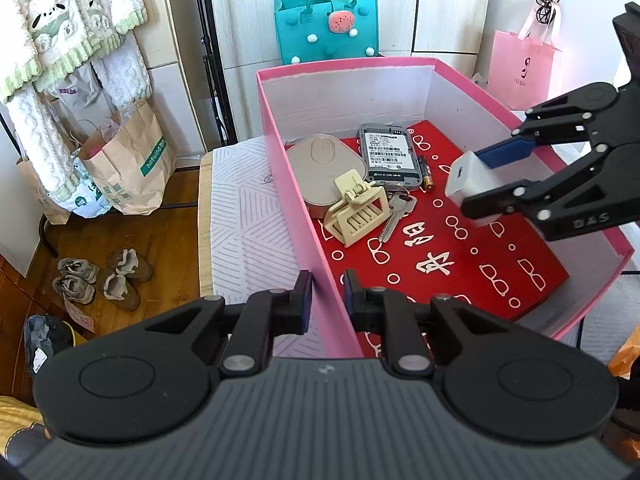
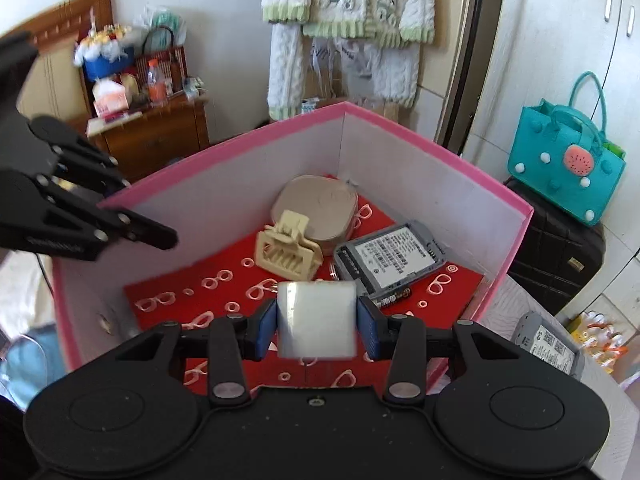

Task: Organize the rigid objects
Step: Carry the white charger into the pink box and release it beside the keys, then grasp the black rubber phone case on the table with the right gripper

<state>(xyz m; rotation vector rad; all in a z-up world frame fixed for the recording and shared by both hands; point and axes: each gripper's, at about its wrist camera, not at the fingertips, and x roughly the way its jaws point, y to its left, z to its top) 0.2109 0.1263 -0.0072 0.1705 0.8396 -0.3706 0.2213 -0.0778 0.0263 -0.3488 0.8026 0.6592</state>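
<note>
The left gripper points steeply downward at the near wall of the pink box, and its two blue-padded fingers straddle that wall, one outside and one inside. The fingers are drawn nearly together and pinch the box's thin wall between their pads.

The right gripper also tilts downward, reaching over the box from the side opposite the left one. Its fingers clamp a white block-shaped adapter squarely between the blue pads, one pad on each flat side. In the left wrist view the adapter hangs above the red patterned liner of the box, clear of it, with a small slot on its end face turned toward the items beyond.

Ahead of the right fingers, on the liner, lie a cream hair claw clip, a beige rounded case behind the clip, and a grey battery pack with a barcode label to the right of the clip. A key lies just beside the clip, and a small AAA battery lies along the pack's edge.

Off the right fingers' outer side, outside the box, a second grey battery pack rests on the counter.
</note>
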